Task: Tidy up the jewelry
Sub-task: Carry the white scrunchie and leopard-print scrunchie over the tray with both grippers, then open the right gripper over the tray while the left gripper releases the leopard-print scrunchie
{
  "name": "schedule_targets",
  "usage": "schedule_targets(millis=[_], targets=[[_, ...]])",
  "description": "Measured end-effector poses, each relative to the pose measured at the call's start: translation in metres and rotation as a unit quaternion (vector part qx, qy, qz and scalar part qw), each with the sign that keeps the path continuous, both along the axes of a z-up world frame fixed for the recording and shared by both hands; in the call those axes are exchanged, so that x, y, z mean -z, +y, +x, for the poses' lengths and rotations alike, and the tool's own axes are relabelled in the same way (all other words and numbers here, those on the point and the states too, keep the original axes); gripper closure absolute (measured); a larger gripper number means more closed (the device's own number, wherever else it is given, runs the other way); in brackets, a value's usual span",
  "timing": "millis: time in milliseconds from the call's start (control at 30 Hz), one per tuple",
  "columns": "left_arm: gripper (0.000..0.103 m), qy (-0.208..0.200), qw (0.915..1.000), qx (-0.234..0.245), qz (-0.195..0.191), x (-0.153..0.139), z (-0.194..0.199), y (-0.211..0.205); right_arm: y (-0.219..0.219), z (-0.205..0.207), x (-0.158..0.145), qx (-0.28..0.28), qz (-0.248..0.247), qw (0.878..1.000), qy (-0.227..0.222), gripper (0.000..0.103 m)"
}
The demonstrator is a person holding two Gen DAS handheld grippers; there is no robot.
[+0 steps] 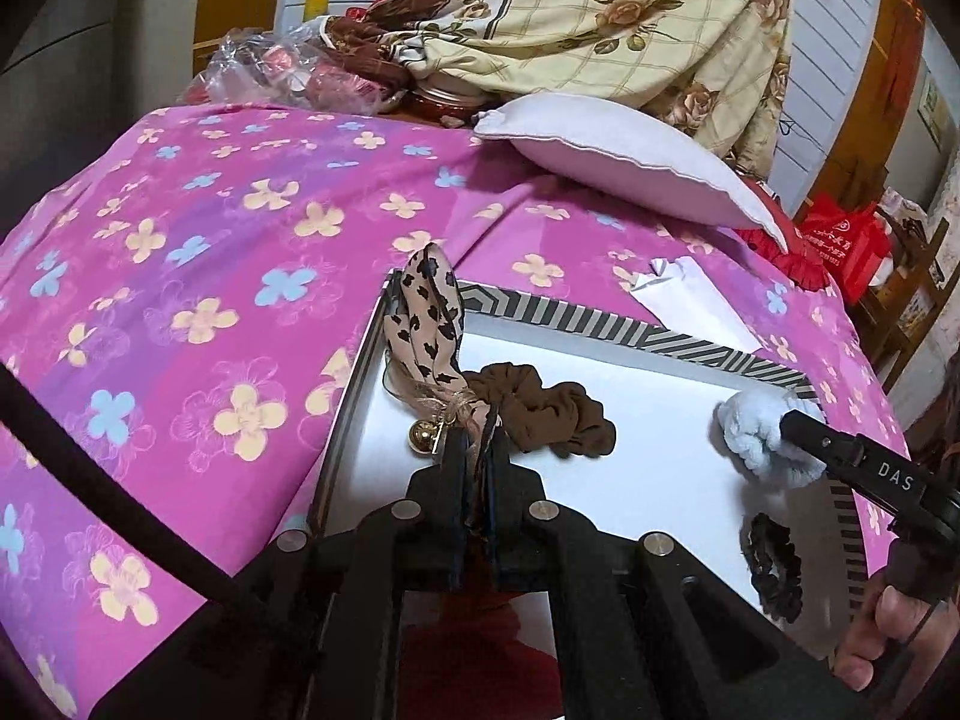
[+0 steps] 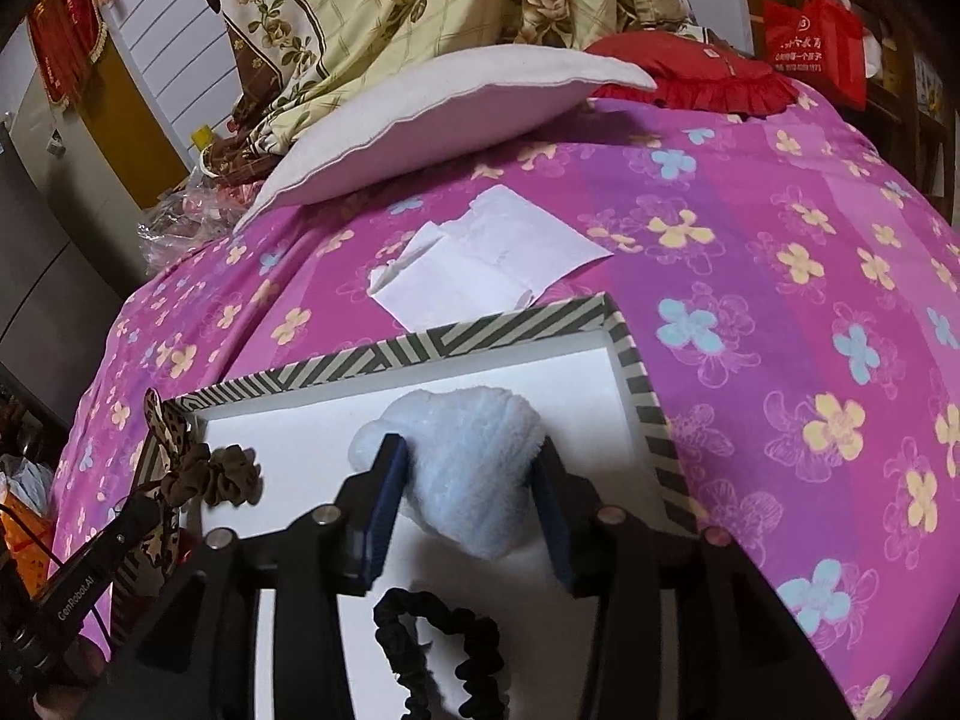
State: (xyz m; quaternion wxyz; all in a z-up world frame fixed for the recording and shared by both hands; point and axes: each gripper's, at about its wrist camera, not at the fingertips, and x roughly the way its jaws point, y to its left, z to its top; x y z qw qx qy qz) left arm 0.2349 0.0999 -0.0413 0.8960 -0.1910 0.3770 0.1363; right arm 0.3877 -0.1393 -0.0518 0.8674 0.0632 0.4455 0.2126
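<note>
A shallow box with a striped rim [image 1: 600, 324] [image 2: 420, 354] and a white floor lies on the pink flowered bedspread. My left gripper [image 1: 474, 438] is shut on a leopard-print hair tie [image 1: 429, 324] with a gold bead [image 1: 423, 437], at the box's left side. A brown scrunchie [image 1: 540, 408] lies right beside it. My right gripper [image 2: 468, 450] holds a fluffy light-blue scrunchie [image 2: 462, 468] [image 1: 750, 426] over the box's far right corner, and the fluff fills the gap and touches both pads. A black scrunchie [image 2: 444, 648] lies on the box floor under that gripper.
A torn white paper [image 2: 480, 252] lies on the bedspread [image 1: 210, 252] just beyond the box. Behind it sit a white pillow [image 2: 432, 120], a red frilled cushion [image 2: 708, 72] and a rose-patterned quilt [image 1: 600, 18]. A crinkled plastic bag [image 1: 270, 66] is at the far left.
</note>
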Motion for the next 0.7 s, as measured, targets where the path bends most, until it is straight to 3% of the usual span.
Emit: schedule_targets(millis=[67,133,200,400,700], targets=[[0.103,0.001,1.0000,-0.002,-0.002,0.000,0.000,0.001,-0.002,0.000,-0.001,0.002,0.006,1.000,-0.002,0.056],[0.103,0.000,1.0000,-0.003,-0.003,0.001,0.000,0.002,-0.004,0.000,-0.002,0.006,0.010,1.000,-0.005,0.043],[0.103,0.001,1.0000,-0.004,-0.001,0.001,0.000,0.002,-0.007,-0.001,-0.004,0.010,0.014,1.000,-0.011,0.039],[0.102,0.005,1.0000,-0.004,-0.002,0.003,0.001,0.003,-0.009,0.001,-0.003,0.014,0.016,1.000,-0.009,0.039],[0.091,0.009,0.9999,-0.005,-0.001,0.004,0.001,0.004,-0.016,-0.002,-0.010,0.030,0.025,0.999,-0.024,0.039]])
